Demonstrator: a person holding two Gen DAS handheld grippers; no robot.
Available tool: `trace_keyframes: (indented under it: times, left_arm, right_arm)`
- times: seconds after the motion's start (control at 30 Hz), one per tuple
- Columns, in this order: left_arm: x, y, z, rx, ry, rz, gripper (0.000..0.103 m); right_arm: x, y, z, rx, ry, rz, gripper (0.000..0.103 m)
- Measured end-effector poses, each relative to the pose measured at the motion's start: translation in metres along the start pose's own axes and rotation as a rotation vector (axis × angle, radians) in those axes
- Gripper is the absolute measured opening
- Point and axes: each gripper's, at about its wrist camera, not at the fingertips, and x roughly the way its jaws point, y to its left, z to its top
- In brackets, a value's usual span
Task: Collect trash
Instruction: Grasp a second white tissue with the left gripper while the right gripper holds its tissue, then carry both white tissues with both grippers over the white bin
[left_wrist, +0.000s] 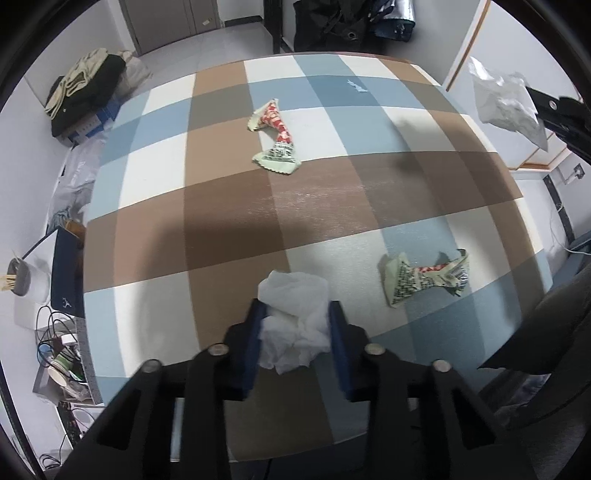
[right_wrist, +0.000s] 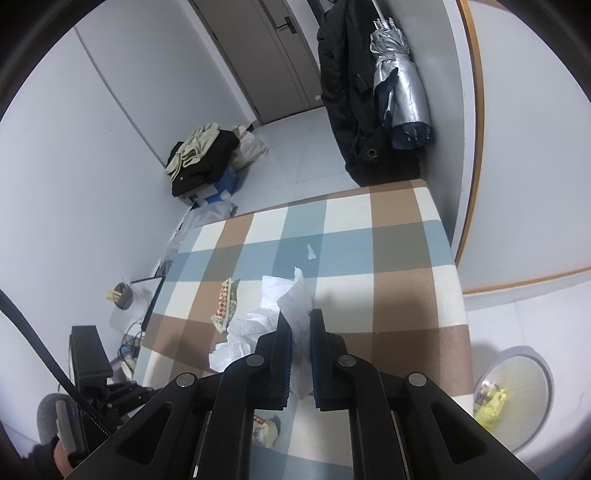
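My left gripper (left_wrist: 294, 314) is closed around a crumpled white tissue (left_wrist: 293, 295) low over the checked table (left_wrist: 221, 206). Two crumpled red-and-green snack wrappers lie on the table: one far (left_wrist: 275, 138), one near right (left_wrist: 424, 277). A small white scrap (left_wrist: 356, 86) lies at the far end. My right gripper (right_wrist: 300, 325) is shut on a crumpled white plastic wrapper (right_wrist: 280, 295), held above the table; the wrapper also shows at the upper right of the left wrist view (left_wrist: 506, 103). A trash bin (right_wrist: 513, 395) with yellow-green trash stands on the floor at right.
Piled clothes and boxes (right_wrist: 207, 158) sit on the floor beyond the table. Cables, cups and a dark panel (left_wrist: 66, 273) crowd the floor at the table's left. A black coat and a folded umbrella (right_wrist: 399, 85) hang by the wall.
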Motion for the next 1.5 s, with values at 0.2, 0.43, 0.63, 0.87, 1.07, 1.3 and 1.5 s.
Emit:
trace_keyframes:
  times: [0.2,0.43,0.63,0.87,1.07,1.3,1.5]
  left_arm:
    - [-0.015,0.015,0.006,-0.033,-0.067,0.038,0.016]
    - [-0.038,0.035,0.007,-0.143,-0.139,-0.032,0.016]
    - [-0.050,0.045,0.023,-0.202,-0.208,-0.053,0.016]
    - [-0.078,0.035,0.035,-0.206,-0.283,-0.100,0.016]
    - [-0.114,0.001,0.050,-0.166,-0.361,-0.189,0.016]
    - [-0.146,-0.059,0.073,-0.069,-0.419,-0.297,0.016]
    - [-0.147,-0.115,0.094,0.015,-0.396,-0.403,0.016]
  right_arm:
    - [-0.003,-0.005,-0.004,0.012,-0.011,-0.036,0.008]
    - [-0.011,-0.008,-0.012,0.038,-0.007,-0.034,0.008]
    - [-0.032,-0.005,-0.017,0.046,-0.027,-0.014,0.008]
    - [-0.073,-0.009,-0.016,0.093,-0.088,0.020,0.008]
    - [-0.123,-0.006,-0.011,0.065,-0.185,0.034,0.008]
    - [-0.188,-0.026,-0.012,0.054,-0.293,0.017,0.008]
    - [-0.225,-0.064,-0.018,0.097,-0.333,-0.050,0.008]
